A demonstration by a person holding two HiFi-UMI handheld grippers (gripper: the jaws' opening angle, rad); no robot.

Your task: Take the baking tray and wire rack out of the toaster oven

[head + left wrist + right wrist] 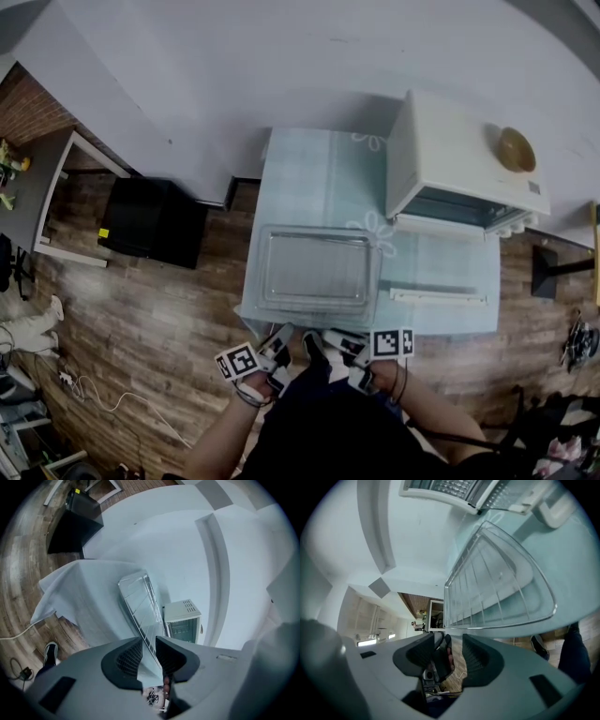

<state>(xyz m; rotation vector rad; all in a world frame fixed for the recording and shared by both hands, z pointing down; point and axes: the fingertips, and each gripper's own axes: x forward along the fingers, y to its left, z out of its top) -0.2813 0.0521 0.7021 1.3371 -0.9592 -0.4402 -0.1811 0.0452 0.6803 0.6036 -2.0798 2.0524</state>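
Silvery wire rack (314, 265) is sitting nested on the baking tray (317, 307), and both are resting on the pale blue checked tablecloth (319, 169), just left of the white toaster oven (450, 155). Its door (439, 296) is hanging open and flat, so I judge that the pair is already lying clear of the oven. The left gripper (148, 641) is hovering at the tray's near edge with its jaws standing slightly apart; the rack's edge wire is running toward the gap, but no pad is visibly pressing on it. The right gripper (449, 637) is hanging just beside it, jaws apart and holding nothing, which suits a load sitting steady on the table. No brand or readable lettering is showing; only black-and-white square markers (392, 342) are appearing on the gripper cubes.
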